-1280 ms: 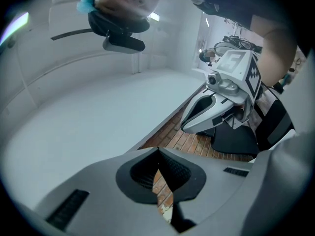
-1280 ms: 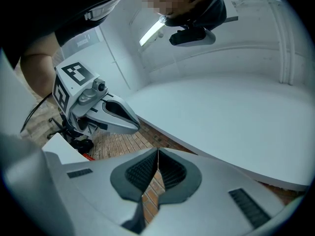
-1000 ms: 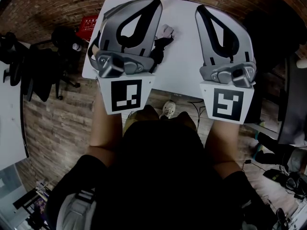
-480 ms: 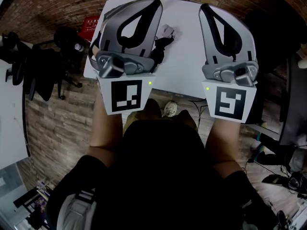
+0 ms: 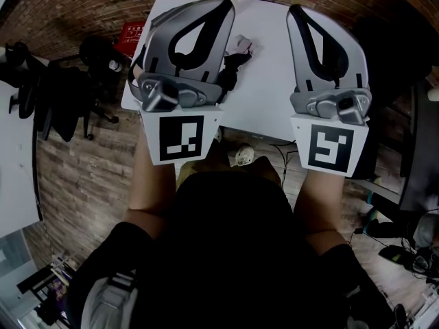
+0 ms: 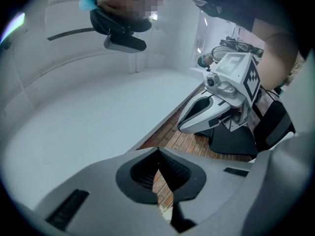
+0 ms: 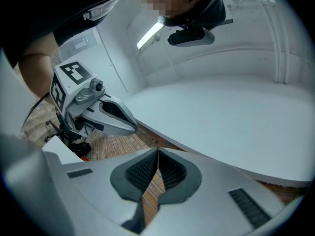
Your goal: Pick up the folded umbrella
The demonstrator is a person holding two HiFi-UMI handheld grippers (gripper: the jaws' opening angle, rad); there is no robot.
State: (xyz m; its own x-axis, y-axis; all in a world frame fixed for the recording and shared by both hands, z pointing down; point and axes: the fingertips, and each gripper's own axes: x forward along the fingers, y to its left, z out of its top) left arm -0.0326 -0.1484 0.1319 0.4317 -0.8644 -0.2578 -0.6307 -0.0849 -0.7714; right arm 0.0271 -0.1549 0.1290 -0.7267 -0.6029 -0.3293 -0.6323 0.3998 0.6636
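Folded umbrella (image 5: 237, 51): judged to be the grey-and-black bundle lying on the white surface (image 5: 267, 81). It sits just right of the jaws of the left gripper (image 5: 223, 3), partly hidden behind them, and well left of the jaws of the right gripper (image 5: 295, 9). Neither gripper view shows it.

Left jaws: closed pad to pad, nothing between them. Right jaws: likewise closed, empty.

Step in hand: pre-approach, umbrella untouched. The next move probably calls for the nearer left jaws to open wide, tip down toward the surface, and straddle the bundle across its narrow side before closing.
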